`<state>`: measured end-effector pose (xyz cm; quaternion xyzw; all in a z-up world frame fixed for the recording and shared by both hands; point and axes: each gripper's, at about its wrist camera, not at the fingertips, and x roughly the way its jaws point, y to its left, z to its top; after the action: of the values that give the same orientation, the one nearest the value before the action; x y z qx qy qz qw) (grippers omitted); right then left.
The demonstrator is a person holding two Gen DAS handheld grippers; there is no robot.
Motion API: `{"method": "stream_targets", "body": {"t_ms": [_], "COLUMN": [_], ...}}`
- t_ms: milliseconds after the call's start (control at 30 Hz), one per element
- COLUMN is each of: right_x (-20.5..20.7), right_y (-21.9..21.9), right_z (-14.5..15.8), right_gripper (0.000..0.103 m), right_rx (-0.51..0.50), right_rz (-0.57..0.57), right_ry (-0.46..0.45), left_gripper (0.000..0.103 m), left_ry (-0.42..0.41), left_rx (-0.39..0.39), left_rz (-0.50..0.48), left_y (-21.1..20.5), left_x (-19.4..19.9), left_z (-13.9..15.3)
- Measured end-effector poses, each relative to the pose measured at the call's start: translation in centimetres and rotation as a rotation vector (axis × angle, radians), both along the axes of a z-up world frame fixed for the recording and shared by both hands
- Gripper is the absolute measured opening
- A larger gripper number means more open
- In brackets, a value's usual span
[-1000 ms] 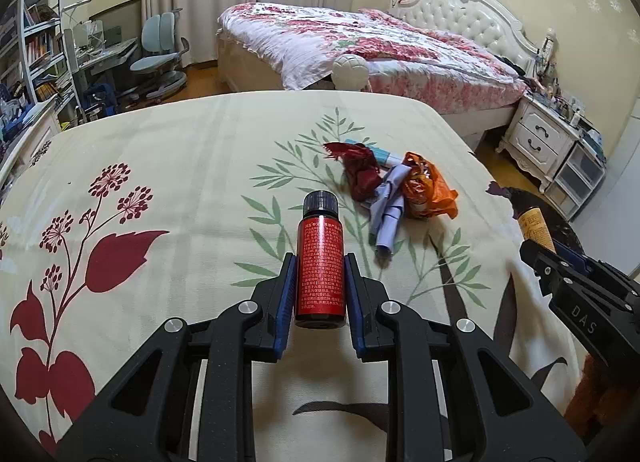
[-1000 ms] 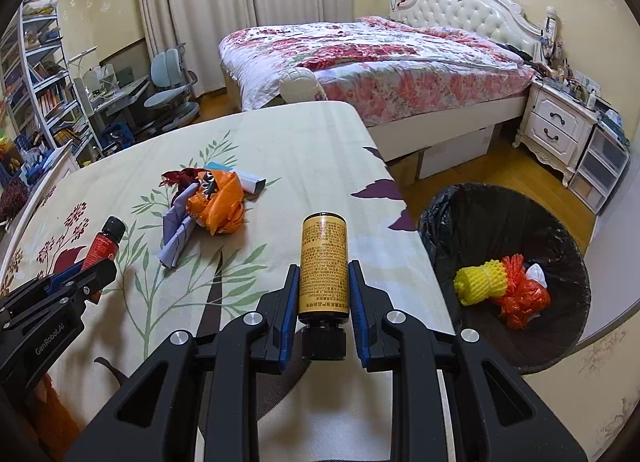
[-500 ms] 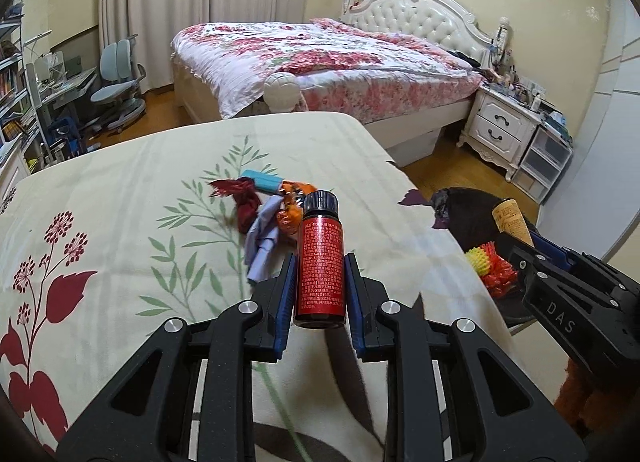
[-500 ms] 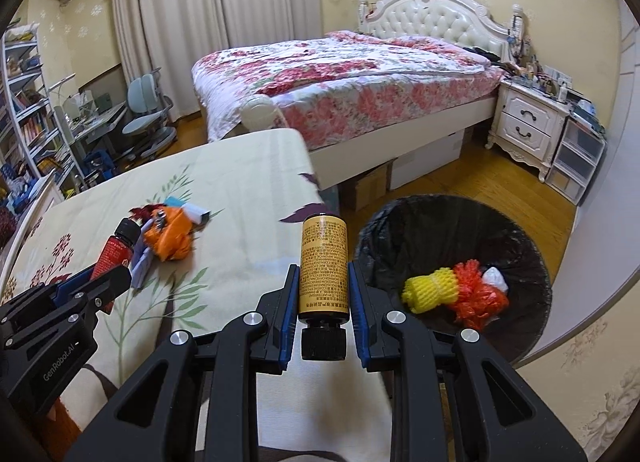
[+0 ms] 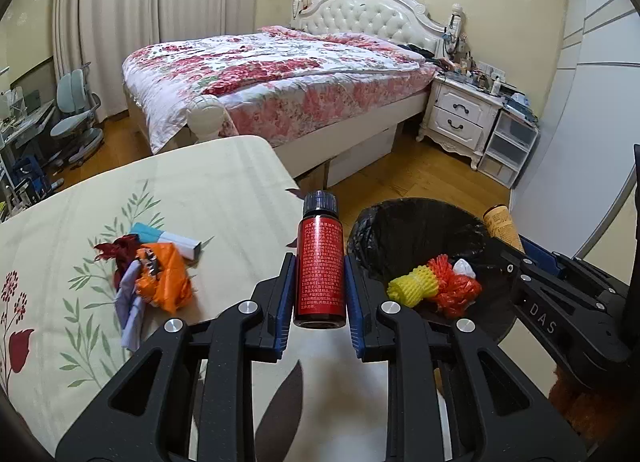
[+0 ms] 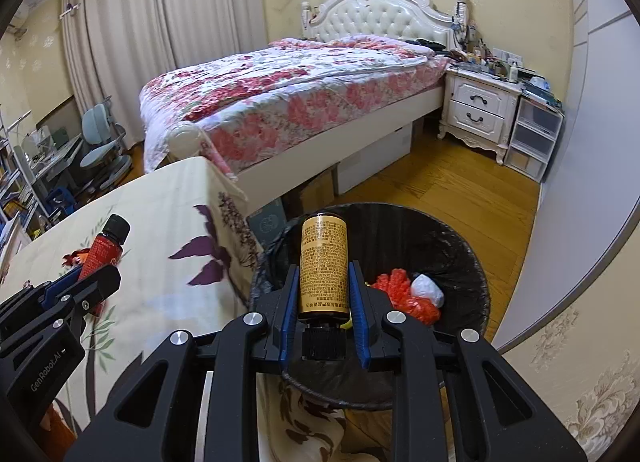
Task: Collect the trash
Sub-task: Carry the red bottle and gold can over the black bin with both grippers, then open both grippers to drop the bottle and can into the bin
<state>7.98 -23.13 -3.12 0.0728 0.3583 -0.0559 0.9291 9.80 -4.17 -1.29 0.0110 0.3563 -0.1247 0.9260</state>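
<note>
Both bottles now nearer bin [image 6: 460, 238]; yellow bottle [image 6: 323, 267] over it.

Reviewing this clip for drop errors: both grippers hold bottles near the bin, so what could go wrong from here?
1. The red bottle in the left gripper appears to sit over the table edge, not the bin; released now, it would probably miss.
2. The yellow bottle in the right gripper is held near the bin's close rim, so it could clip the rim and bounce out.
</note>
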Motion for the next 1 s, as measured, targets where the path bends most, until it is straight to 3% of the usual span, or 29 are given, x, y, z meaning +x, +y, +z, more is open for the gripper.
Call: {"method": "stream_targets", "body": {"t_ms": [400, 1000], "right_x": [2.3, 2.9], "right_y": [-4.1, -6.1], "right_z": [-2.7, -4.0], "right_gripper": [0.025, 0.025], "right_rx": [0.015, 0.027], "right_rz": [-0.073, -0.127], "right_ry": [0.037, 0.058], "left_gripper": [0.023, 0.023], "left_ry": [0.038, 0.048], "left_rx": [0.068, 0.115], "left_rz": [-0.062, -0.099], "left_y": [-6.8, -10.1], "left_x": [3.8, 5.5], "left_z": [-2.9, -4.1]}}
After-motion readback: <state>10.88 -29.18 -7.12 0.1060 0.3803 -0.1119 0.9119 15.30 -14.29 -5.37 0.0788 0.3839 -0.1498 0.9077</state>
